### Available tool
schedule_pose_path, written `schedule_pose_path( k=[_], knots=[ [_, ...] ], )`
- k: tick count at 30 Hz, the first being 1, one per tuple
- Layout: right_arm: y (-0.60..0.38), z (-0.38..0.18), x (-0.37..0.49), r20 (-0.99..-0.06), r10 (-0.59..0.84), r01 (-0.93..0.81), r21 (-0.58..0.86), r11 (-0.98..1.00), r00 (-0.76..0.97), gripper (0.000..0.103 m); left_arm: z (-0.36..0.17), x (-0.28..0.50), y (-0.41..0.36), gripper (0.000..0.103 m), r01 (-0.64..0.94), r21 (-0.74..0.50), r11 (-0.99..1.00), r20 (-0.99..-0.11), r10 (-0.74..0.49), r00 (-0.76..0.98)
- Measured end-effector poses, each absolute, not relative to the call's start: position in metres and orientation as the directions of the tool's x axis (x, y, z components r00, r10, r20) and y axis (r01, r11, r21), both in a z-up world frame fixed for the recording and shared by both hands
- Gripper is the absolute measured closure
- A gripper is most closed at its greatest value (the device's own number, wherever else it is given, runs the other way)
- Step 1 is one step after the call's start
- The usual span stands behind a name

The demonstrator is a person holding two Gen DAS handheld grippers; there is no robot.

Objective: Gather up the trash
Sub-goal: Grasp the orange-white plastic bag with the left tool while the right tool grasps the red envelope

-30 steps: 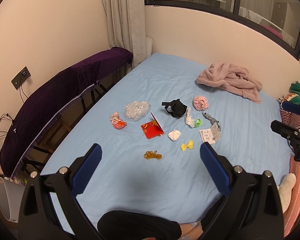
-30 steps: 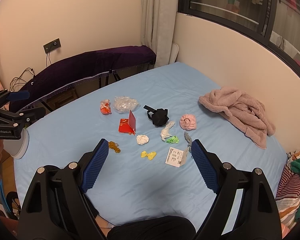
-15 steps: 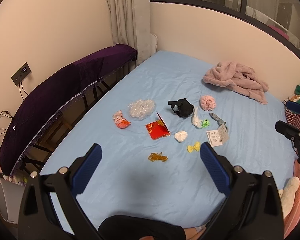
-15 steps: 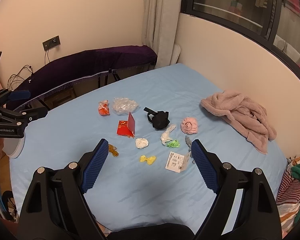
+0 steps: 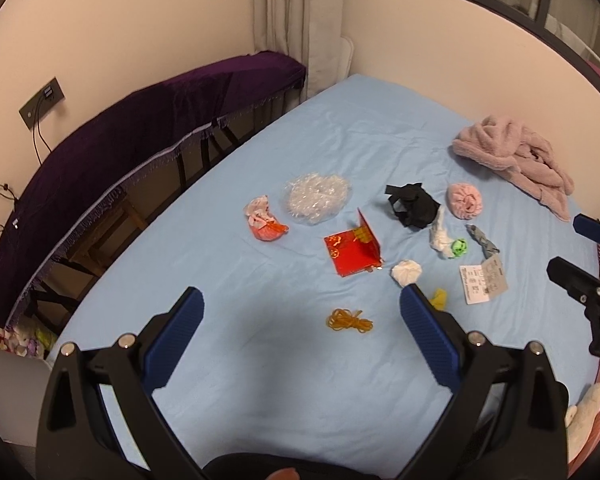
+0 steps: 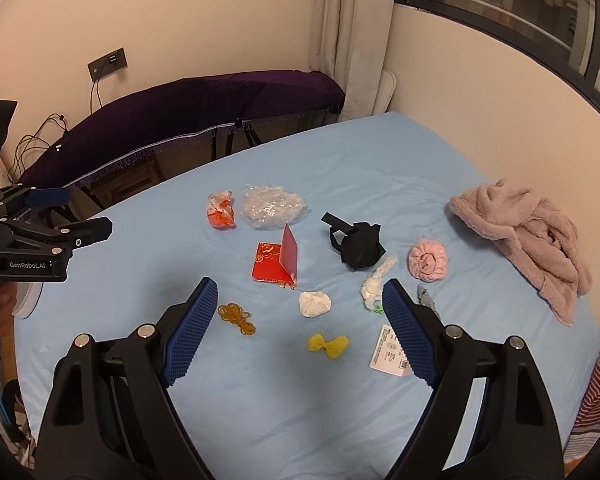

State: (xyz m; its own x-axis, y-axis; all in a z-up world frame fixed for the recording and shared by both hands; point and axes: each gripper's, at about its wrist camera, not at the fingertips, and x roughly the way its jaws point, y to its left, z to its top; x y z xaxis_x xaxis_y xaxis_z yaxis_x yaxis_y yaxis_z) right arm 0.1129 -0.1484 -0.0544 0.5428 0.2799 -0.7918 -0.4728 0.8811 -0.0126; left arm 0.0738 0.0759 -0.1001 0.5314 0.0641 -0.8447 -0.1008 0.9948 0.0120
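Fingers [image 5: 428,336] of the left gripper [image 5: 300,312] stand spread wide and hold nothing; the right gripper [image 6: 296,308] is likewise released and empty, both held above the near part of the bed [image 6: 380,168], which suggests an approach before the first pick. Nearest the left gripper lies a tangle of orange rubber bands [image 5: 349,321], framed between its fingers and judged the likely first target. Just beyond sit a yellow bow-shaped wrapper [image 6: 329,345], a white crumpled tissue [image 6: 314,303] and a printed paper tag [image 5: 483,279]; its print is too small to read. Farther on, a red envelope [image 6: 277,264] stands half open with gold decoration, not legible. Behind it lie a clear plastic wrap [image 6: 274,208], an orange-and-white wrapper [image 6: 221,215] and a black cloth item [image 6: 360,246]. The trash is grouped mid-bed, well apart from the pink robe [image 6: 528,236] near the far wall. In the right wrist view, the left gripper body reads "GenRobot.AI" [image 6: 27,265].
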Motion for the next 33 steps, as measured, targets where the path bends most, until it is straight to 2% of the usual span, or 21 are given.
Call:
schedule_pose_path(
  k=[21, 29, 31, 33],
  knots=[
    [-0.052, -0.230, 0.232, -0.802, 0.123, -0.440, -0.186, 0.879, 0.585, 0.022, -0.265, 0.200, 0.159, 0.005, -0.219, -0.023, 0.976, -0.891, 0.079, 0.446],
    [-0.042, -0.291, 0.271, -0.813, 0.069, -0.369, -0.186, 0.911, 0.578, 0.022, -0.322, 0.254, 0.176, 0.005, -0.252, -0.059, 0.966, -0.903, 0.056, 0.427],
    [-0.040, -0.301, 0.275, -0.817, 0.056, -0.358, -0.189, 0.914, 0.574, 0.023, -0.332, 0.263, 0.177, 0.005, -0.254, -0.042, 0.966, -0.901, 0.074, 0.427],
    [-0.039, -0.309, 0.279, -0.824, 0.049, -0.354, -0.188, 0.916, 0.564, 0.032, -0.343, 0.270, 0.178, 0.005, -0.256, -0.029, 0.966, -0.902, 0.085, 0.422]
  ],
)
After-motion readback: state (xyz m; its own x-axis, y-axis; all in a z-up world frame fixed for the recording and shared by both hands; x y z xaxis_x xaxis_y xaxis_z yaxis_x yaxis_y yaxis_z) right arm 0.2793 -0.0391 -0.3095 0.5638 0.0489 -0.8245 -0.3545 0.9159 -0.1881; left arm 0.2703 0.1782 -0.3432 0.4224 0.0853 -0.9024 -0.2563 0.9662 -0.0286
